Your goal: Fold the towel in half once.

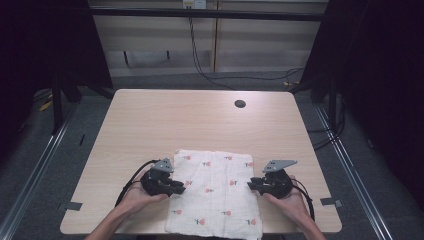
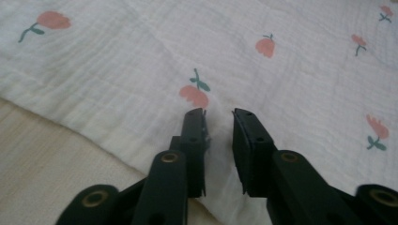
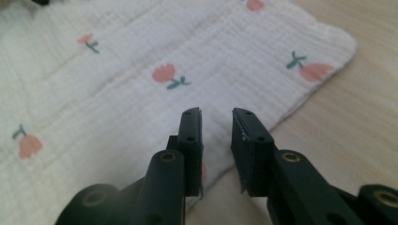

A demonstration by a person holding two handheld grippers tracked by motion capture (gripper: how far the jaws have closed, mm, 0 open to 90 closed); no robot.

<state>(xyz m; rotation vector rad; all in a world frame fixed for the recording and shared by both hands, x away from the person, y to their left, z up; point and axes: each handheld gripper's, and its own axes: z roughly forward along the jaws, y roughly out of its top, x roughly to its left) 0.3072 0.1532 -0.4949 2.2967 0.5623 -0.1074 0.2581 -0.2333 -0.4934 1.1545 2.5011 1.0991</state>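
Holding one gripper in each hand, I keep the left gripper (image 1: 176, 186) at the left edge of the white flowered cloth (image 1: 215, 192) and the right gripper (image 1: 253, 184) at its right edge. Both sets of jaws stand slightly apart with nothing between them, pads clear of the fabric. I see the cloth lying flat on the bench (image 1: 150, 125), at its near edge.

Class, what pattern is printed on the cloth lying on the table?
The cloth is white with small pink tulips on green stems, clearest in the left gripper view.
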